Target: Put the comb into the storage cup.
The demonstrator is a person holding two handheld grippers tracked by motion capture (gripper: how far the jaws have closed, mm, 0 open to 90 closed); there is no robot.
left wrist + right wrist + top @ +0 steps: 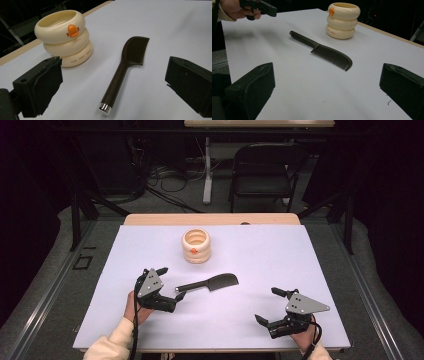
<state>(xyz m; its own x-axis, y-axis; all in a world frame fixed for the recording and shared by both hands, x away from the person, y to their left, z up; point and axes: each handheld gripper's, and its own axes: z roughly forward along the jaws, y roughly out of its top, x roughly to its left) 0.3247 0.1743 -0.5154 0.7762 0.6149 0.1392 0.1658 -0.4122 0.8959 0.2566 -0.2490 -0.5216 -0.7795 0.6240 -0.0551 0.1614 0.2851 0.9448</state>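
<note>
A dark brown comb (pixel 207 283) lies flat on the white table cover (pixel 260 255), its handle toward my left gripper (pixel 171 283). That gripper is open, and the metal-capped handle end (pixel 105 108) lies on the cover between its jaws. Behind the comb stands a cream cup (pixel 196 246) of stacked rings with an orange beak (pixel 72 30). My right gripper (pixel 267 305) is open near the front right, empty, and faces the comb (pixel 324 51) and the cup (pixel 342 20). The left gripper (pixel 259 7), held by a hand, appears at the top left of the right gripper view.
The wooden table edge (pixel 210 219) runs along the far side of the cover. A black folding chair (pixel 265 167) and floor cables (pixel 170 180) lie beyond the table. Bare cover stretches between the comb and my right gripper.
</note>
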